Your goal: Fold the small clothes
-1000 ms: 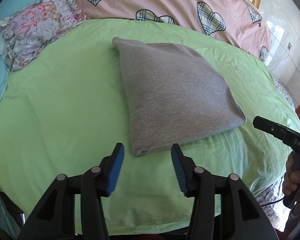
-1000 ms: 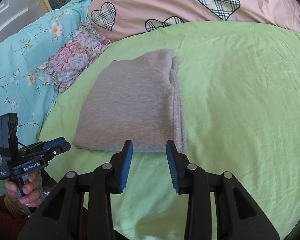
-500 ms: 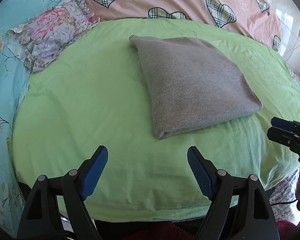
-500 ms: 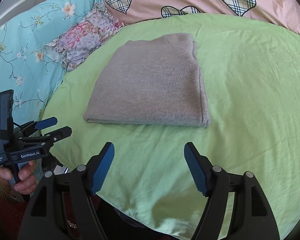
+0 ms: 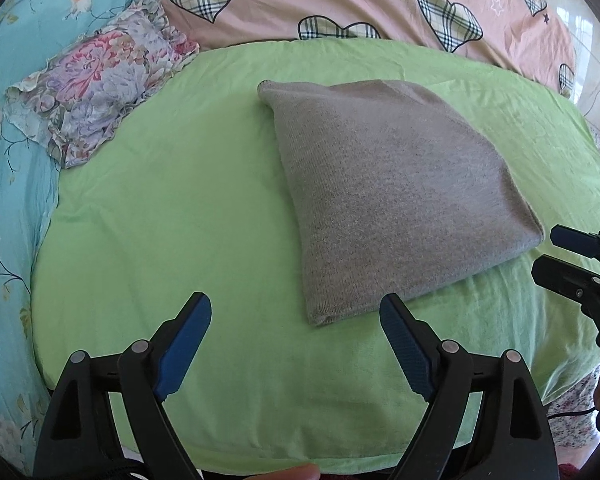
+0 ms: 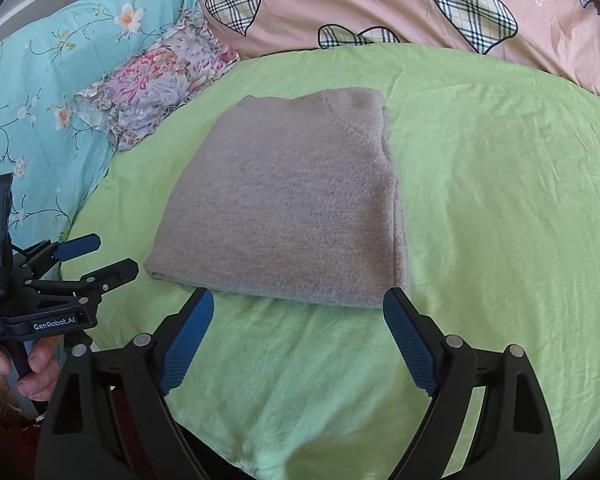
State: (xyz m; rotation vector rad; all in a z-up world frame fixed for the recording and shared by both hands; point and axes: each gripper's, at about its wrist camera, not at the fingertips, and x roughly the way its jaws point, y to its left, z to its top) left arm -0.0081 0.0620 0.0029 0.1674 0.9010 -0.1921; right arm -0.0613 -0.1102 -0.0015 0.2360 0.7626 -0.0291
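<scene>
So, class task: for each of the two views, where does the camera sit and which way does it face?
Left wrist: sits on the left gripper, facing across the green sheet at the folded grey sweater; right gripper enters at right.
Right wrist: sits on the right gripper, facing the same sweater; left gripper and the hand holding it show at left.
Shared: sweater, sheet, floral pillow, heart-print quilt.

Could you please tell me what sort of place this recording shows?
Most likely a bedroom: a folded grey sweater lies on a bed's green sheet, with a pink heart-print quilt and floral pillow behind.
</scene>
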